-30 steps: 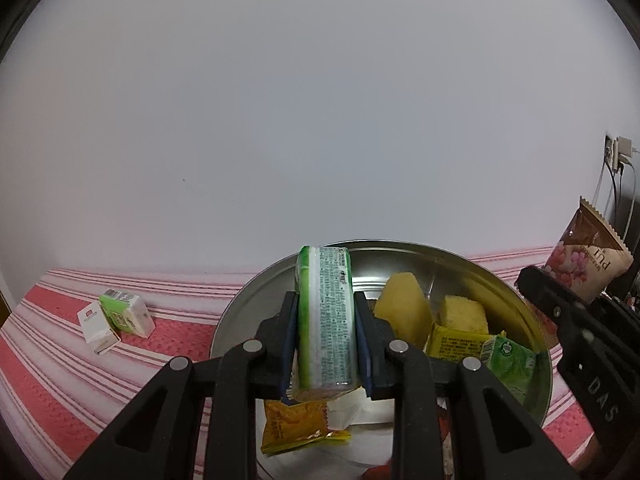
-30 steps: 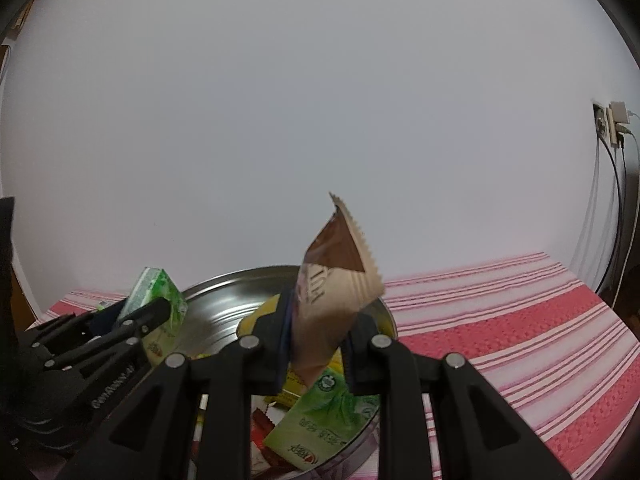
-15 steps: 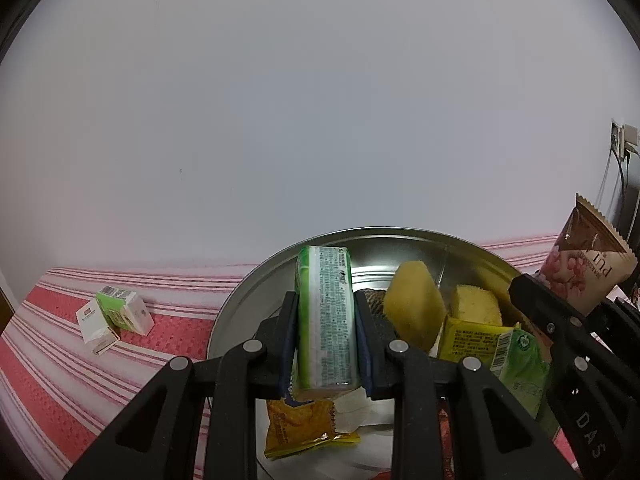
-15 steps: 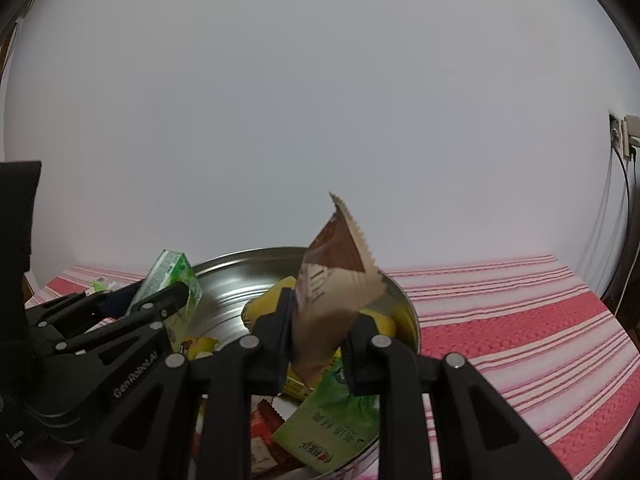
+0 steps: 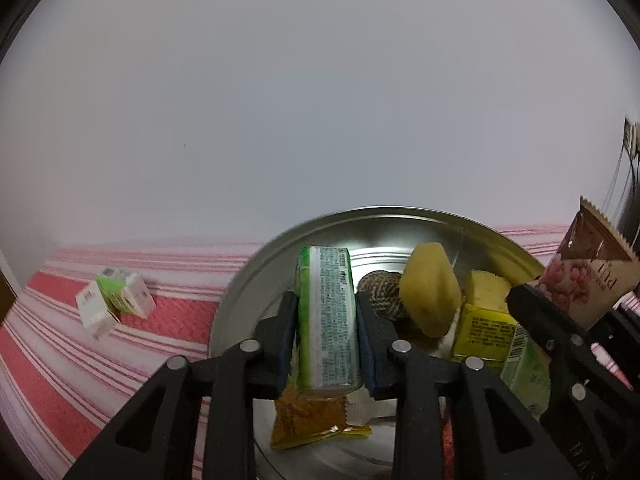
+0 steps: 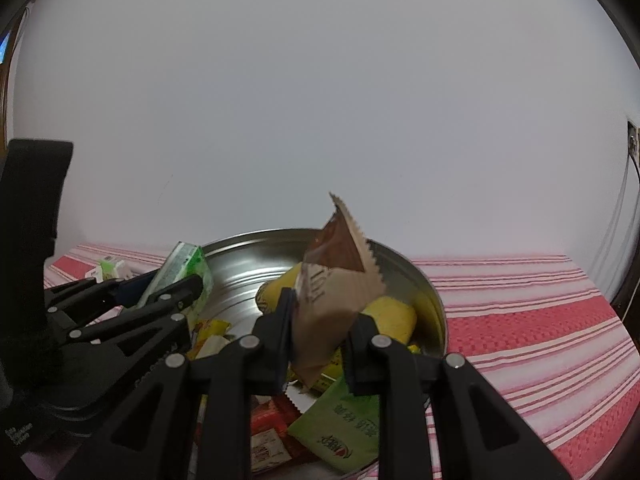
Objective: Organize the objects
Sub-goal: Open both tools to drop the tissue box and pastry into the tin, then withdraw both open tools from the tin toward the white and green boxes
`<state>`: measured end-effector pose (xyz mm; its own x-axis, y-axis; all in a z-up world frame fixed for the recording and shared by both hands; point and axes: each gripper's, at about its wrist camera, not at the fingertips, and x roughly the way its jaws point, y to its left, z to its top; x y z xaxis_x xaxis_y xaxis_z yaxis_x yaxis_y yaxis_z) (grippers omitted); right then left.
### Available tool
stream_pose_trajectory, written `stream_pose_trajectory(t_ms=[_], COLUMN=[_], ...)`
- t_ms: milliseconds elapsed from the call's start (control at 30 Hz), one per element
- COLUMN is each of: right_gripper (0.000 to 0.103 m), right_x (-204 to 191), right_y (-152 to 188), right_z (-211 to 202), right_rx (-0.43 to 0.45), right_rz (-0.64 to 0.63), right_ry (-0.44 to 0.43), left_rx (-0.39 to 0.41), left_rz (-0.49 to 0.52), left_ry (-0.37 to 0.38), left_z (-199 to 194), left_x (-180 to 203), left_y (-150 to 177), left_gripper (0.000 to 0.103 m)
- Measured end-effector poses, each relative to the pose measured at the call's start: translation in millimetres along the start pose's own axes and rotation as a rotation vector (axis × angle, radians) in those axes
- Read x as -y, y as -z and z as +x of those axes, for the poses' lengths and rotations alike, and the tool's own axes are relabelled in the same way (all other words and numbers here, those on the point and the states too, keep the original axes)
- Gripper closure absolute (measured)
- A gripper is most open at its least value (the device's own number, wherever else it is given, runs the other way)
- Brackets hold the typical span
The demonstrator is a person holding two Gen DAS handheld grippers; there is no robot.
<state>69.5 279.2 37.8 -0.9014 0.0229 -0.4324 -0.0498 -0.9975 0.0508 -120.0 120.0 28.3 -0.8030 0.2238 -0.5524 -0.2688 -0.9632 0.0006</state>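
Grippers, both over the metal bowl (image 5: 400, 224). Left gripper (image 5: 326, 338): jaws easing apart around an upright green carton (image 5: 326, 320), pads barely touching; it could tip onto the snacks below. Right gripper (image 6: 320, 340): clamped on a brown snack bag (image 6: 332, 292), thin and liable to slip. Farther off, two small cartons (image 5: 114, 300) wait on the striped cloth (image 5: 60, 360).

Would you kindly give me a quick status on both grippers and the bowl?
Left gripper opening, green pack between its pads. Right gripper shut on brown snack pouch. Both above the metal bowl, already crowded with snacks.
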Motion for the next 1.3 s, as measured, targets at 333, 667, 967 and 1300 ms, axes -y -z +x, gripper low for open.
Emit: stream_pose_trajectory(t_ms=[333,667,967,1300], right_gripper=[0.009,0.003,0.0,0.0], right_x=[25,31,36,16], right_y=[-3,2,9,16], right_z=[-25,-36,-50,-69], right_rx=[0.158,0.223,0.311,0.383], right_rz=[0.109,0.158,0.227,0.173], right_ry=[0.013,0.077,0.129,0.222], left_rx=[0.071,0.052,0.122,0.179], left_rz=[-0.108,-0.115,-0.076,-0.051], left_ry=[-0.061,-0.096,-0.18,-0.26], left_z=[-28,-26,-38,-44], left_x=[-22,-38,-57,-77], left_y=[-3,10,15,25], left_gripper=[0.011,0.012,0.012,0.012])
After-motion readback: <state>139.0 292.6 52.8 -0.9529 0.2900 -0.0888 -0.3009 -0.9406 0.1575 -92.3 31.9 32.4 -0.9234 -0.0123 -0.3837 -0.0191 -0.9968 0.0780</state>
